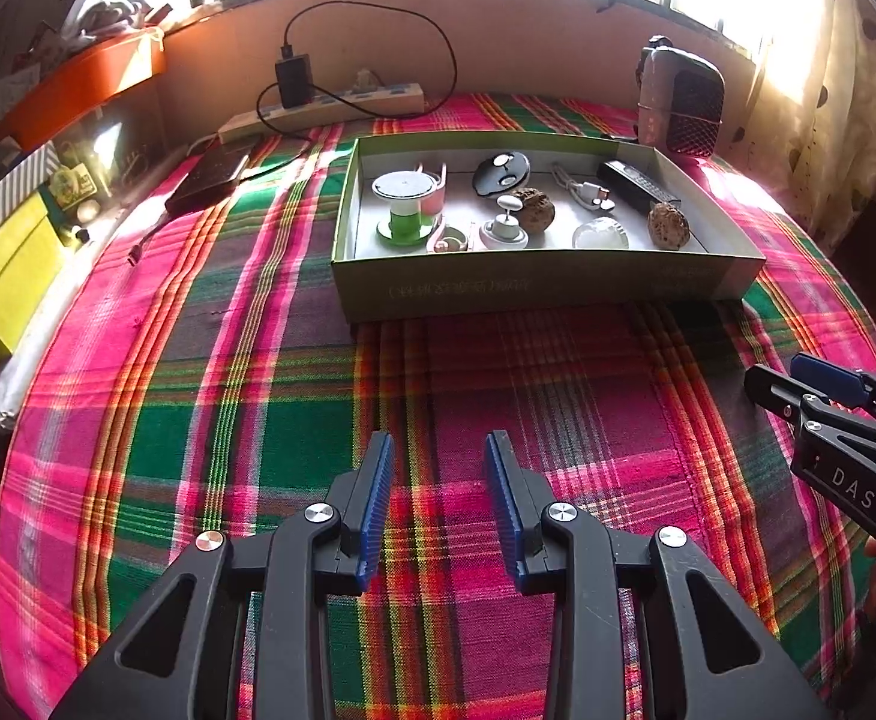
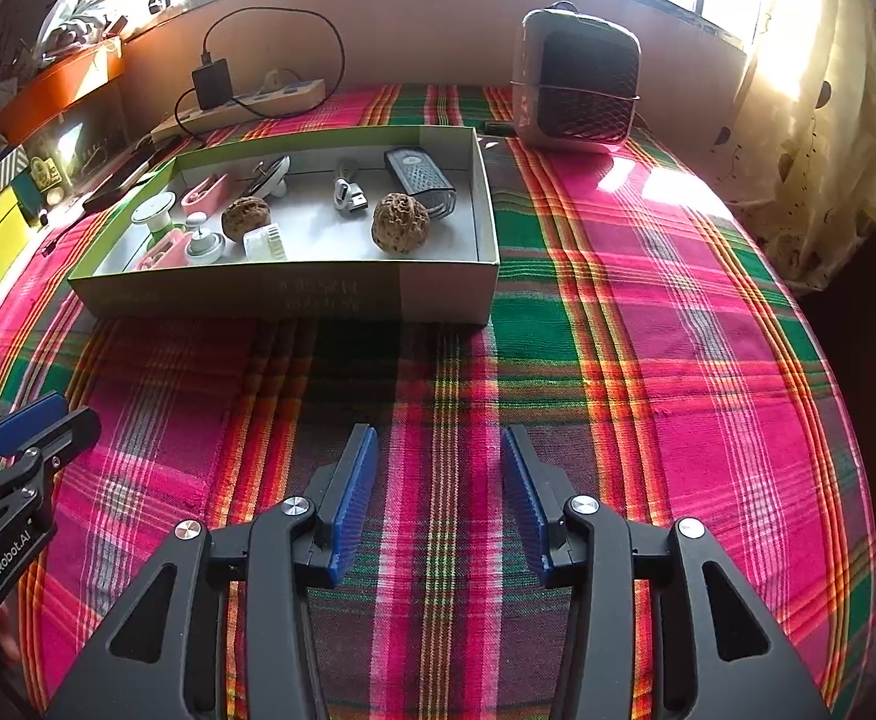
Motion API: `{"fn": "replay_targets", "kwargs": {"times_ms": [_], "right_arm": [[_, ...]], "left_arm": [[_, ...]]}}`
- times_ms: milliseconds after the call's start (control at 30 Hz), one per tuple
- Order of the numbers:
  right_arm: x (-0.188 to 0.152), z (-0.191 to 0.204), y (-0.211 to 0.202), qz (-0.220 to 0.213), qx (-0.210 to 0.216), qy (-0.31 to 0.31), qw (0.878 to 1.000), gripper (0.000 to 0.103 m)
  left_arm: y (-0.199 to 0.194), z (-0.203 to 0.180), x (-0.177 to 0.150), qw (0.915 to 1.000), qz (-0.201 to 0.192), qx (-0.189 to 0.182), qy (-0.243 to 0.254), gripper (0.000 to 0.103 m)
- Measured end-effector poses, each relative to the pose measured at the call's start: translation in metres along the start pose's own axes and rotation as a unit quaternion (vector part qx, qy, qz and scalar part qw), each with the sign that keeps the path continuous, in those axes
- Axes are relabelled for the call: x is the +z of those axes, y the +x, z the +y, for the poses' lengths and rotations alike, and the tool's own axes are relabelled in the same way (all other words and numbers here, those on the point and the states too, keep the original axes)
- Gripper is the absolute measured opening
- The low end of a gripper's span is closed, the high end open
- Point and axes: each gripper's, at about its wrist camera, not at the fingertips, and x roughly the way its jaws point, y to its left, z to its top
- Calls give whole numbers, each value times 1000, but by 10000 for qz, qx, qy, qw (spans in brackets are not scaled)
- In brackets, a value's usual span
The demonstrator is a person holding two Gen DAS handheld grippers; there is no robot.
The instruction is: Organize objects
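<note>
You have the box (image 1: pixel 534 288) on the surface (image 1: pixel 258 420) ahead | inside it: two walnuts (image 2: pixel 399 222), cable (image 2: pixel 351 195), remote (image 2: pixel 423 180) | heater (image 2: pixel 576 84) behind-right of box | power strip (image 2: pixel 246 105) behind-left | both tools (image 1: pixel 438 450) (image 2: pixel 435 438) before box, side by side

Support surface: flat top covered by a pink, green and orange plaid woven cloth (image 1: pixel 210 396).

Directly on the cloth: a shallow green cardboard box tray (image 1: pixel 534 288) toward the far side; a small grey heater with a dark mesh front (image 2: pixel 576 81) at the far right corner; a flat black rectangular device (image 1: pixel 210 180) left of the tray; a beige power strip (image 1: pixel 324 108) along the far wall.
</note>
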Motion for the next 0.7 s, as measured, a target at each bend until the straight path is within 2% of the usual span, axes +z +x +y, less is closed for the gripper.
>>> {"fn": "replay_targets", "kwargs": {"times_ms": [233,700], "right_arm": [[-8,-7,-3,-77,63,76,9999,55],[-11,-7,-4,-74,113,-28,9999,56]], "left_arm": [[0,-3,0,9999,-60,114,-80,30],[1,-4,1,9997,-85,172,-179,30]]}}
